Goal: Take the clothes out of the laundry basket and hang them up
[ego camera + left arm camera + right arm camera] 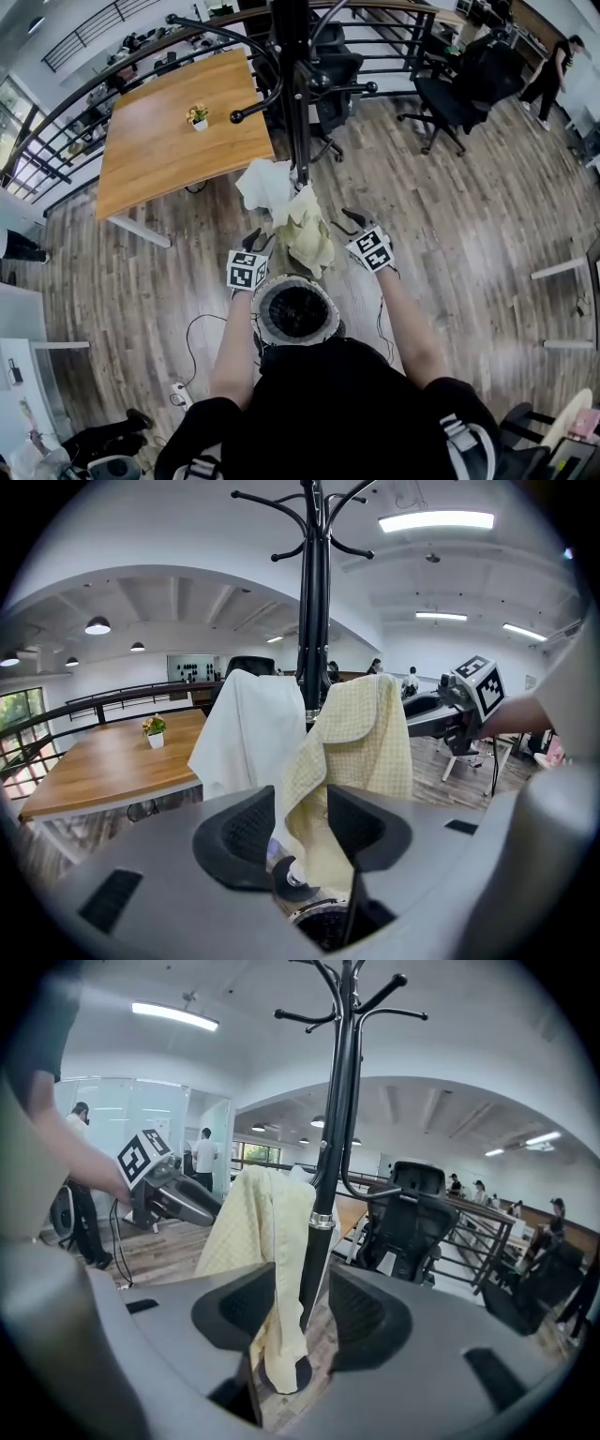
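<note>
Yellow garment [307, 234]: pale yellow cloth with a fine checked weave, falling in soft folds with one narrow end hanging lowest.
Where it is: it hangs on the black coat stand [292, 94], close against the pole and above the laundry basket [265, 311].
White garment [264, 183]: plain white, on the same stand, touching the yellow garment on the side of my left gripper.
Laundry basket: round, with a light rim, on the floor at the foot of the stand. Its inside is dark, so I cannot tell if any clothes are in it.
Left gripper [302, 832]: the jaws stand apart and press on nothing. The lower part of the yellow garment shows in the gap and seems to hang a little beyond the pads, but I am not fully sure from this angle.
Right gripper [302, 1312]: the jaws stand apart and are empty. The pole and the narrow yellow end line up in the gap, farther away.
Around: a wooden table [169, 141] with a small potted plant [198, 116] stands beside the stand. Black office chairs [459, 94] and a dark railing [84, 112] are behind it, and a person [553, 66] stands far off.
In the way: the pole stands between both garments and the chairs, and its hooks spread above the cloth.
</note>
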